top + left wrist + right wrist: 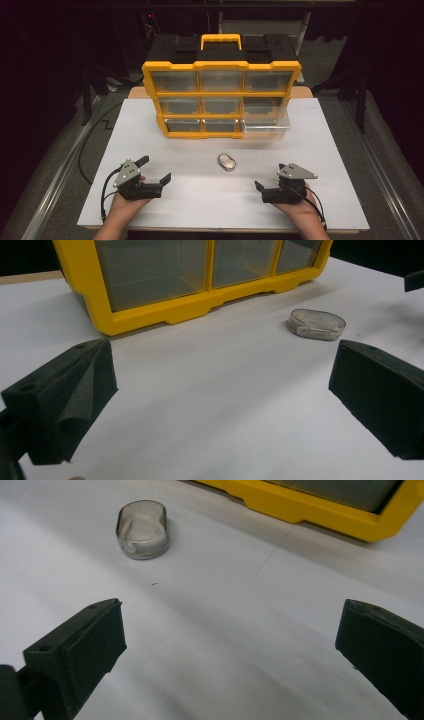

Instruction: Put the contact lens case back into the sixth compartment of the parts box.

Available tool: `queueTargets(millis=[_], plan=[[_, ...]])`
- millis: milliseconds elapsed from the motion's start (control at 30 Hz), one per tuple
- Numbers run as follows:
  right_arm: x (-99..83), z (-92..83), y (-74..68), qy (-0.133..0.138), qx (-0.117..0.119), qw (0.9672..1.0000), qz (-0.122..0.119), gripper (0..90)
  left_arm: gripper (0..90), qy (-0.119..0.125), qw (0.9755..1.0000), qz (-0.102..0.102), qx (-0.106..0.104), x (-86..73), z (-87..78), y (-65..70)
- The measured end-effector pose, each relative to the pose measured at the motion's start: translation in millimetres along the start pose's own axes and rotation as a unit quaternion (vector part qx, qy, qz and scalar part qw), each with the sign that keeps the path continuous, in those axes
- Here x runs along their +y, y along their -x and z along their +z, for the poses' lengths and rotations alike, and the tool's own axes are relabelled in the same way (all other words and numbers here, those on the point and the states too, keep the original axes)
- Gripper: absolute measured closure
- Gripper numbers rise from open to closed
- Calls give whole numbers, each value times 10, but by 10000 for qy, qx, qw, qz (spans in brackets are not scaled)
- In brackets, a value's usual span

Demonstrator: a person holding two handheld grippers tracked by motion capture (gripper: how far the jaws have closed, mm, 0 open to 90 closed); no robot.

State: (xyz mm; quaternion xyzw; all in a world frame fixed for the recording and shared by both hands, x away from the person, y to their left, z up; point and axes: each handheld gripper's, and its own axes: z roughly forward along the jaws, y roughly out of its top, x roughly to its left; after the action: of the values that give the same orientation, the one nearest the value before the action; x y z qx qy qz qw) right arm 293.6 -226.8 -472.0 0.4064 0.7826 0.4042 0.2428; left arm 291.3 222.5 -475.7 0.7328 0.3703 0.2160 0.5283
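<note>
A yellow organizer (222, 92) with clear drawers stands upright at the back of the white table (150, 125). Its bottom right drawer (266, 128) is pulled partly out. A small clear oval case (227, 162) lies in front of it, between the two grippers. My left gripper (154, 169) rests at the front left, open and holding nothing. At the front right, my right gripper (270, 176) is also open and holds nothing. In the left gripper view the oval case (317, 324) lies ahead to the right, beyond the left gripper (222, 385). In the right gripper view the oval case (142, 529) lies ahead to the left of the right gripper (230, 630).
The organizer's yellow base (165, 315) runs across the top of the left gripper view, and its corner (310, 505) shows in the right gripper view. The table's front edge (220, 227) lies just behind the hands. Dark floor and stands surround the table.
</note>
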Motion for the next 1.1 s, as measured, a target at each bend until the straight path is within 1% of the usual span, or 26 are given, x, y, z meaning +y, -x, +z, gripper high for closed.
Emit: queueTargets(millis=[167, 267, 400, 500, 567, 633, 733, 1000, 1100], plan=[[11, 47, -77, -77, 136, 9998, -143, 0, 2, 16, 10000, -4, 7, 2, -5, -7], [17, 61, -115, -94, 231, 9996, -151, 0, 2, 41, 10000, -26, 7, 2, -6, -5], [36, 79, -173, -112, 327, 9992, -180, 0, 2, 12, 10000, 18, -15, 3, -8, -4], [41, 91, -188, -111, 377, 9991, -187, 0, 2, 18, 10000, 27, -8, 3, -7, -3], [50, 102, -201, -110, 419, 9988, -233, 0, 2, 21, 10000, 13, -5, 3, -6, -5], [57, 108, -217, -106, 453, 9987, -207, 0, 2, 36, 10000, -8, 8, 1, 0, -5], [73, 121, -244, -114, 519, 9983, -248, 13, 2, 36, 10000, 11, -6, 2, -1, -4], [114, 152, -316, -99, 683, 9972, -278, 14, 2, 43, 10000, 11, -19, 1, -1, -12], [148, 181, -331, -78, 780, 9966, -253, 37, 2, -1, 10000, 35, -34, -3, 8, -10]])
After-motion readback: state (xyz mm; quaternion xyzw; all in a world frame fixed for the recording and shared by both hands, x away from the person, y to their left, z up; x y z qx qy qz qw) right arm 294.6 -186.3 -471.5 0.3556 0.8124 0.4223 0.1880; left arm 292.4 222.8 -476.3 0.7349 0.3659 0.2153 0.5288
